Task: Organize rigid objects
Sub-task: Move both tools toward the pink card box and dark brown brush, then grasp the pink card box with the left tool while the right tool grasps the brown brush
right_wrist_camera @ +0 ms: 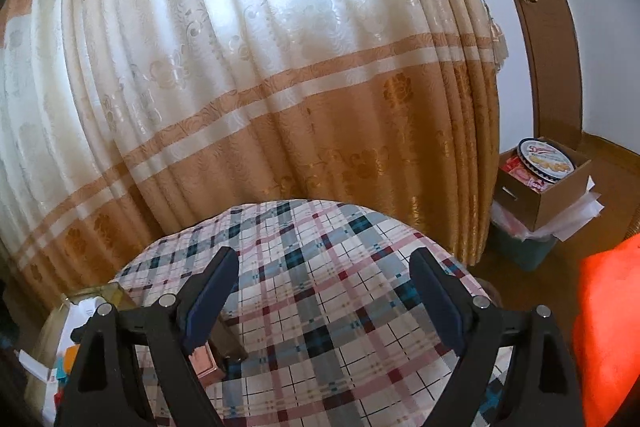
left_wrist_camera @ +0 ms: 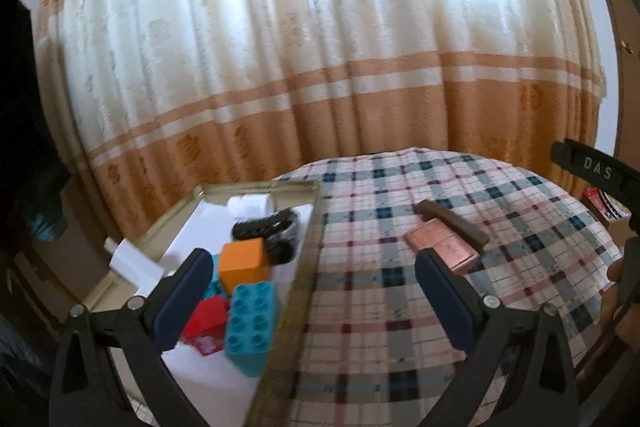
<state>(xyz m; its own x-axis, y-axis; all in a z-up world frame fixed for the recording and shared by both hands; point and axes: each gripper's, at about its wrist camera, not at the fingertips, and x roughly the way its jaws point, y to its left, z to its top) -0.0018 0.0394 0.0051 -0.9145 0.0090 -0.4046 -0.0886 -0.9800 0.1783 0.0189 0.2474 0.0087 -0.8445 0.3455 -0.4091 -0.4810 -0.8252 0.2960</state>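
Note:
My left gripper is open and empty, held above the rim of a gold-framed tray at the left of a plaid-covered table. In the tray lie an orange block, a teal studded brick, a red brick, a black ridged object and a white roll. On the cloth lie a copper-pink flat box and a dark brown bar. My right gripper is open and empty above the cloth; the pink box and brown bar show beside its left finger.
A cream and orange curtain hangs behind the table. A cardboard box with a biscuit tin sits on the floor at the right. An orange-red cloth is at the right edge. The other gripper's body shows at far right.

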